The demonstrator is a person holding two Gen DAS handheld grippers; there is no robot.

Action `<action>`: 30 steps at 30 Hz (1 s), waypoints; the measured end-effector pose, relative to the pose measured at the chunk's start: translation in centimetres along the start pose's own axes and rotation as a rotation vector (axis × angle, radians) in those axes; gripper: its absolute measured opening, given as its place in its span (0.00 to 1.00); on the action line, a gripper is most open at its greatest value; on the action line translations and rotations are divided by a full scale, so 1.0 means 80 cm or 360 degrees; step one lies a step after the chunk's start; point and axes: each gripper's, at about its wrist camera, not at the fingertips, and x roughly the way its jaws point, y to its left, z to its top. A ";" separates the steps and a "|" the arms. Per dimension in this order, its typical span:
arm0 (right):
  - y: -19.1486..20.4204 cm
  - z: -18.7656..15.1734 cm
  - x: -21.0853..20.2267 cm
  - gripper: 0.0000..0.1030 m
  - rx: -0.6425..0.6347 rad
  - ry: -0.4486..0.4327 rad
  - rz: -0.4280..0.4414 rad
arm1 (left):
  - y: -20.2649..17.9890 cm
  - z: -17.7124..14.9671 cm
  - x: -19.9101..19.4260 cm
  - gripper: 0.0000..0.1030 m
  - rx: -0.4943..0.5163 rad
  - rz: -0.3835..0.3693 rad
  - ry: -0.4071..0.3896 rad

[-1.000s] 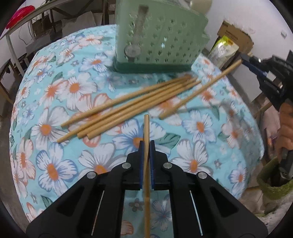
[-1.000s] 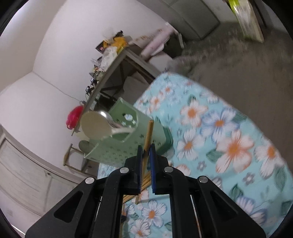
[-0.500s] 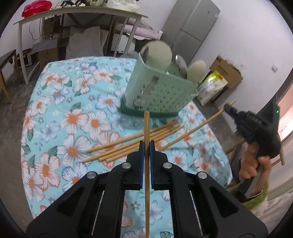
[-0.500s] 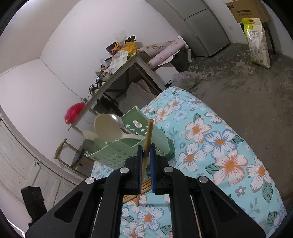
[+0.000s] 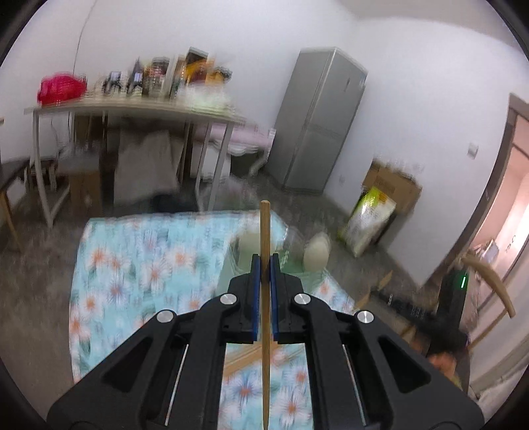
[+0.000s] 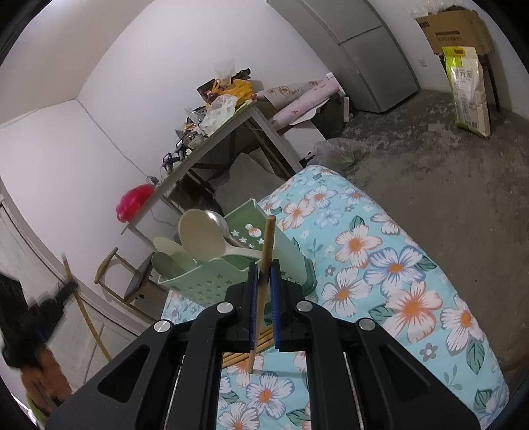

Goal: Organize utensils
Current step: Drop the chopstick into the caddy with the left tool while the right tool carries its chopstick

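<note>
Chopsticks, one per gripper. Left gripper (image 5: 264, 264) is clenched on a wooden chopstick (image 5: 265, 231) that runs straight up between the blue pads (image 5: 254, 291), tip sticking out well past the fingertips, lower end trailing back below the jaws. Right gripper (image 6: 264, 274) grips a second chopstick (image 6: 267, 244) the same way, tilted a bit off the finger line, its top end just in front of the green basket (image 6: 211, 281).

Landmark = that basket, a perforated caddy standing on the floral tablecloth (image 6: 396, 264). Inside it, upright: a cream rice paddle (image 6: 201, 235), w/ a metal spoon (image 6: 221, 220) right behind it, plus two pale green spoons (image 6: 172, 261) in the part of the basket further from the right gripper. Loose chopsticks (image 6: 261, 340) lie flat on the cloth just in front of the basket base, mostly hidden behind the right gripper's fingers.

Left wrist view is motion-blurred; the basket sits behind the left fingertips, only cream utensil heads (image 5: 316, 254) poking up, details unclear. Beyond the basket: cluttered side table (image 6: 211, 139), grey fridge (image 6: 373, 56), cardboard box (image 6: 453, 29) w/ a yellow-green sack (image 6: 469, 89) beside it.
</note>
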 end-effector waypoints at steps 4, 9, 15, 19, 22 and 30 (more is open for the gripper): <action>0.006 0.002 -0.003 0.07 -0.0020 -0.0010 0.0001 | -0.013 0.045 0.008 0.04 0.0001 -0.0058 -0.0239; 0.011 0.004 -0.005 0.07 -0.0042 -0.0012 0.0004 | -0.028 0.085 0.040 0.04 -0.0036 -0.0107 -0.0493; 0.012 0.008 -0.004 0.07 -0.0062 -0.0016 0.0002 | -0.048 0.090 0.107 0.04 0.0021 -0.0023 -0.0581; 0.009 0.011 -0.002 0.07 -0.0056 -0.0009 0.0000 | -0.053 0.073 0.148 0.04 0.0049 0.0037 -0.0545; 0.008 0.012 0.000 0.07 -0.0054 -0.0005 0.0003 | -0.048 0.057 0.175 0.04 0.0052 0.0077 -0.0491; 0.008 0.012 0.001 0.07 -0.0067 -0.0009 0.0008 | -0.032 0.035 0.170 0.26 0.0038 0.0099 -0.0389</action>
